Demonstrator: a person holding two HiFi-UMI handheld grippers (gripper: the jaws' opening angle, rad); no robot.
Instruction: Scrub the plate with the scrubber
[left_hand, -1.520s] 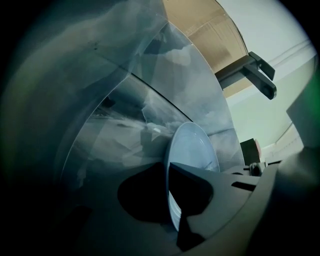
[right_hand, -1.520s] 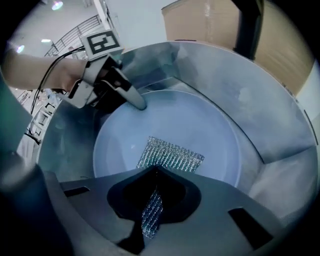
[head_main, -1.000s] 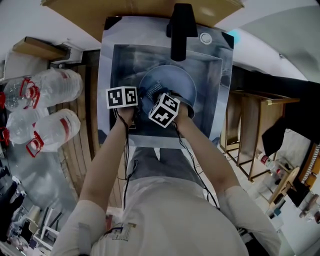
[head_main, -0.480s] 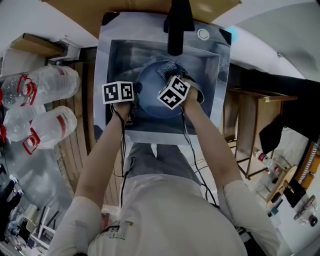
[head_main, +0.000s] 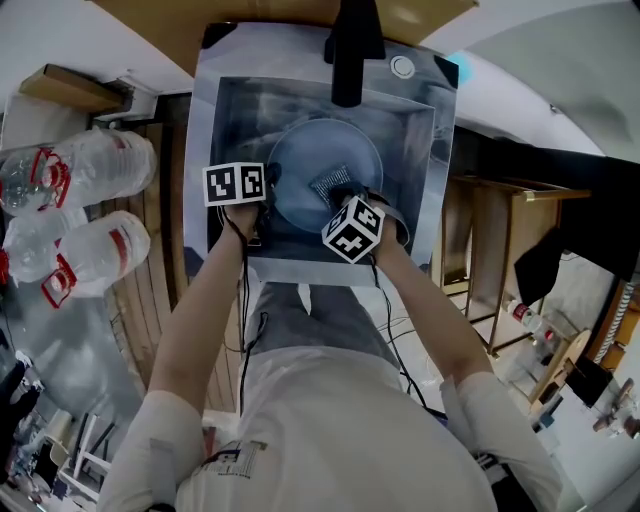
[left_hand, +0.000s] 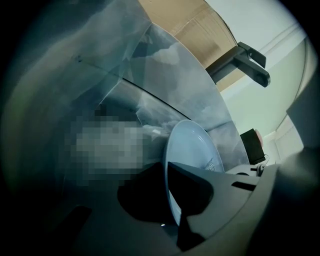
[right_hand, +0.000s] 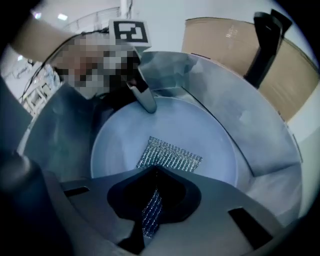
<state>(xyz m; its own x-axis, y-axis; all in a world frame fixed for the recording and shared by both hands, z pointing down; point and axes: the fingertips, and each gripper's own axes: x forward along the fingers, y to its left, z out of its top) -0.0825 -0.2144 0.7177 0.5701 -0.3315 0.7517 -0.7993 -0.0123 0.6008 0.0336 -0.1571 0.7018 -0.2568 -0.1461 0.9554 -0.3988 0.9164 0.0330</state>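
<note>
A pale blue plate (head_main: 300, 160) stands tilted in the steel sink (head_main: 425, 150). My left gripper (head_main: 272, 180) is shut on the plate's left rim; in the left gripper view the plate (left_hand: 192, 147) runs edge-on between the jaws of my left gripper (left_hand: 172, 200). My right gripper (head_main: 338, 198) is shut on a silver mesh scrubber (head_main: 328, 184), which lies pressed flat on the plate's face. In the right gripper view the scrubber (right_hand: 170, 154) trails from my right gripper (right_hand: 149, 212) onto the plate (right_hand: 210, 150), and a finger (right_hand: 145, 99) of the left gripper clamps the far rim.
A black faucet (head_main: 348, 50) overhangs the sink's far side, with cardboard (head_main: 250, 15) behind it. Large water bottles (head_main: 90, 240) lie left of the sink. Wooden racks (head_main: 500, 250) stand to the right.
The right gripper has dragged the scrubber from the plate's far part back toward the near rim. The left gripper has kept its hold on the plate's rim.
</note>
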